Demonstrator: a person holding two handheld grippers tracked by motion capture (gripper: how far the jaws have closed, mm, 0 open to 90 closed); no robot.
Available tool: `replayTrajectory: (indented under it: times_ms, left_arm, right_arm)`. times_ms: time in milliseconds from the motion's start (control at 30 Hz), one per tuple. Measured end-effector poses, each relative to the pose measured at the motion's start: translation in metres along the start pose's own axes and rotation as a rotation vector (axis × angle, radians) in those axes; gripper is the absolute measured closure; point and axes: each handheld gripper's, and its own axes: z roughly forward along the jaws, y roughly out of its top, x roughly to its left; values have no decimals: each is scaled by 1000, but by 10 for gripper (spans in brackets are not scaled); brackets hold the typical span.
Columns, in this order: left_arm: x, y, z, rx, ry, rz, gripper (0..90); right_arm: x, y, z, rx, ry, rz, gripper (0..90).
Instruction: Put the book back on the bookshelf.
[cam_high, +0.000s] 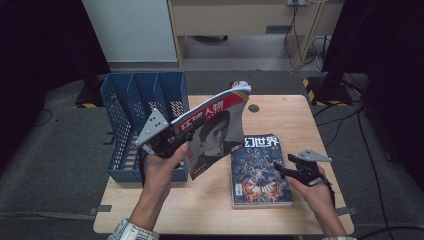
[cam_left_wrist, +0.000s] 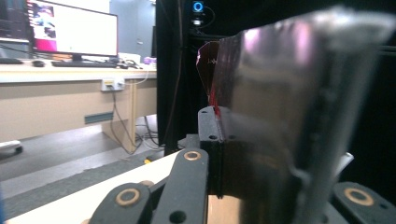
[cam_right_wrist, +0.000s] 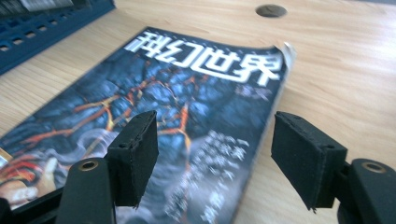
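Nearest, at the table's (cam_high: 210, 210) front edge: two forearms coming in from below, one claw in each hand. Right claw (cam_high: 281, 170) low over the near right corner of the dark magazine (cam_high: 260, 167), jaws standing apart with nothing pressed between them, pads hanging just above the cover. From the right gripper view, right claw (cam_right_wrist: 212, 161) with its pads (cam_right_wrist: 135, 154) well apart, dark magazine (cam_right_wrist: 187, 107) lying flat just beneath and ahead of them, its right edge running under the gap toward the right-hand pad, white title letters farther out, bare wood beyond and to the right of that pad. Left claw (cam_high: 172, 140) raised off the table, clamped tight on the red magazine (cam_high: 215, 127), gripping its lower left edge; that magazine tilted up and away from the claw, cover with a portrait facing the camera, page edges fanned at the top far corner. From the left gripper view, left claw (cam_left_wrist: 219, 135) closed on the red magazine (cam_left_wrist: 289, 107), glossy sheet rising steeply from between the pads and blurred at close range. Just left of and behind the left claw: blue rack (cam_high: 135, 115) with upright slots, standing at the table's left edge. Farther off past the left claw: a desk with a monitor (cam_left_wrist: 72, 30).
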Motion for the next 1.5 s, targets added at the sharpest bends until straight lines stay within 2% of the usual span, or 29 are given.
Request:
replayTrajectory:
  times_ms: [67,167,267,333,367,467,600,733,867,967,1000,1100,1133,1300,1500]
  left_arm:
    - [1,2,-3,-8,5,-1,868]
    - [3,10,-12,-31,25,-15,868]
    - [5,16,-17,-40,37,-10,868]
    - [5,18,-20,-46,44,-10,868]
    - [7,20,-23,-53,52,-13,868]
    - [8,23,-26,-56,62,-14,868]
    - [12,27,-34,-61,80,-13,868]
    - [15,32,-41,-65,94,-9,868]
    - [19,36,-51,-73,113,-9,868]
    - [20,38,-56,-76,120,-6,868]
    - [22,39,-60,-79,126,-8,868]
    - [24,41,-64,-80,132,-8,868]
    - [25,42,-68,-80,140,-4,868]
    - [28,44,-76,-81,153,-2,868]
    - [35,47,-95,-99,175,-5,868]
  right_arm:
    - [-1,-1,-1,3,-11,6,319]
    - [-10,-3,-2,9,-70,20,319]
    - [-18,-6,-3,12,-131,35,312]
    - [-20,-7,-3,13,-144,43,310]
    - [-27,-10,-5,5,-169,60,305]
    - [-32,-12,-5,2,-194,57,306]
    - [-43,-18,-5,32,-248,68,341]
    - [-47,-21,-2,63,-257,69,343]
    - [-53,-29,4,125,-274,88,343]
    - [-55,-32,6,140,-284,94,342]
    - [-58,-36,8,169,-295,94,332]
    - [-60,-38,10,169,-301,105,324]
    - [-62,-41,11,144,-287,125,320]
    - [-61,-41,11,145,-288,128,298]
    - [-58,-41,12,147,-288,129,286]
